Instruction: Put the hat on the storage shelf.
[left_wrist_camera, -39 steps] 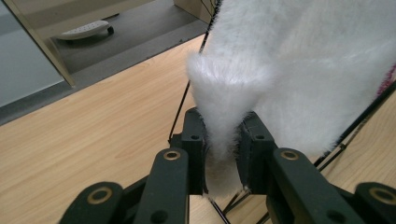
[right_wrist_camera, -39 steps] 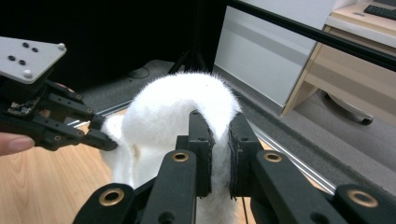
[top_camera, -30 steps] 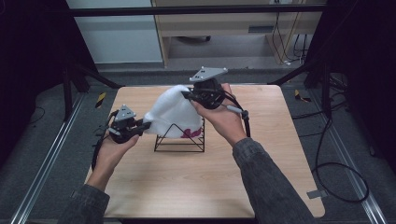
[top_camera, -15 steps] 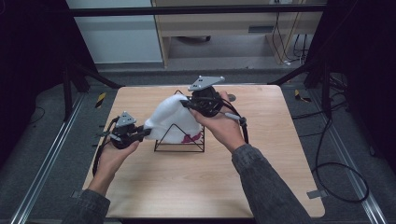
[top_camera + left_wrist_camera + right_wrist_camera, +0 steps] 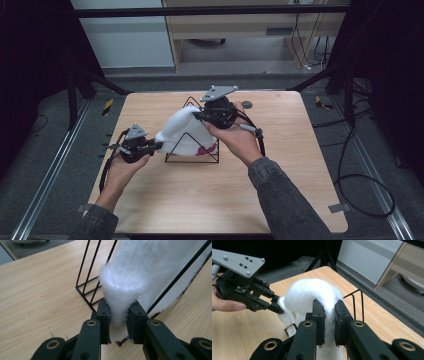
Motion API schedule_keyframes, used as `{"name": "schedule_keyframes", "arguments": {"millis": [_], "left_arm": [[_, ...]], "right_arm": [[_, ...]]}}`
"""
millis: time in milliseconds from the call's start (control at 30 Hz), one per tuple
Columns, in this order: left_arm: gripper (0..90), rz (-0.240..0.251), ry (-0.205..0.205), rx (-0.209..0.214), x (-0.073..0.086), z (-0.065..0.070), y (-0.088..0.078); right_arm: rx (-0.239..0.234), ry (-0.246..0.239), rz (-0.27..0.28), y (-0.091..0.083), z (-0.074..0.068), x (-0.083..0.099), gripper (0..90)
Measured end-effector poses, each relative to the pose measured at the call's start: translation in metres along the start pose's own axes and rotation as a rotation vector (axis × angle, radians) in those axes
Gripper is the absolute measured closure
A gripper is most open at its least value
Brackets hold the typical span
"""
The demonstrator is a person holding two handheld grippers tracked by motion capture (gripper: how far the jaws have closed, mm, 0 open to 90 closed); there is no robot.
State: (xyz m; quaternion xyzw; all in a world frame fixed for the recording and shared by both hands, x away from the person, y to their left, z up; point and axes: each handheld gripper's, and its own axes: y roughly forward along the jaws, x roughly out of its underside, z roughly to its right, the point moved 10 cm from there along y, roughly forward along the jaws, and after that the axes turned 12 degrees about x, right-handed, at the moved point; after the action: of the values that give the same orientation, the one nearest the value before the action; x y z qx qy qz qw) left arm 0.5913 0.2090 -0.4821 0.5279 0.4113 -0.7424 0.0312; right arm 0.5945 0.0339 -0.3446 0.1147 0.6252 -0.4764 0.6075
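A fluffy white cloth [image 5: 182,131] drapes over a black wire rack [image 5: 193,150] on the desk [image 5: 210,200]. The left gripper [image 5: 159,145] and the right gripper [image 5: 196,115] are each clamped on an edge fold. It looks light, soft and limp, so a bunched hem is best to grip.

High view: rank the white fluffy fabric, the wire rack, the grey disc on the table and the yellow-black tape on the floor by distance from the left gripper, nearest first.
1. White fluffy fabric: clamped in the left gripper.
2. Wire rack: just to its right, under the fabric.
3. Grey disc: far side of the table, past the right gripper.
4. Yellow-black tape: on the floor off the table's far right corner.
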Motion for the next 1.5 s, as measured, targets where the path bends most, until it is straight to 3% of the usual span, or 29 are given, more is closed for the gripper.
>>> {"name": "schedule_keyframes", "arguments": {"millis": [433,900,1067,1333,1500], "left_arm": [[75.3,-0.076,0.003,0.010,0.018,-0.001,0.013],[75.8,-0.109,-0.005,0.012,0.027,-0.005,0.017],[76.6,-0.106,-0.025,0.022,0.034,-0.009,0.016],[76.6,-0.116,-0.018,0.020,0.035,-0.008,0.015],[75.4,-0.095,-0.022,0.014,0.035,-0.008,0.009]], "right_arm": [[-0.024,-0.012,-0.042,0.010,-0.012,0.010,81.7],[-0.041,-0.006,-0.081,0.017,-0.021,0.018,79.5],[-0.050,-0.008,-0.089,0.021,-0.024,0.019,77.8],[-0.052,-0.006,-0.102,0.024,-0.026,0.021,73.6],[-0.058,-0.001,-0.108,0.021,-0.029,0.022,67.5]]}}
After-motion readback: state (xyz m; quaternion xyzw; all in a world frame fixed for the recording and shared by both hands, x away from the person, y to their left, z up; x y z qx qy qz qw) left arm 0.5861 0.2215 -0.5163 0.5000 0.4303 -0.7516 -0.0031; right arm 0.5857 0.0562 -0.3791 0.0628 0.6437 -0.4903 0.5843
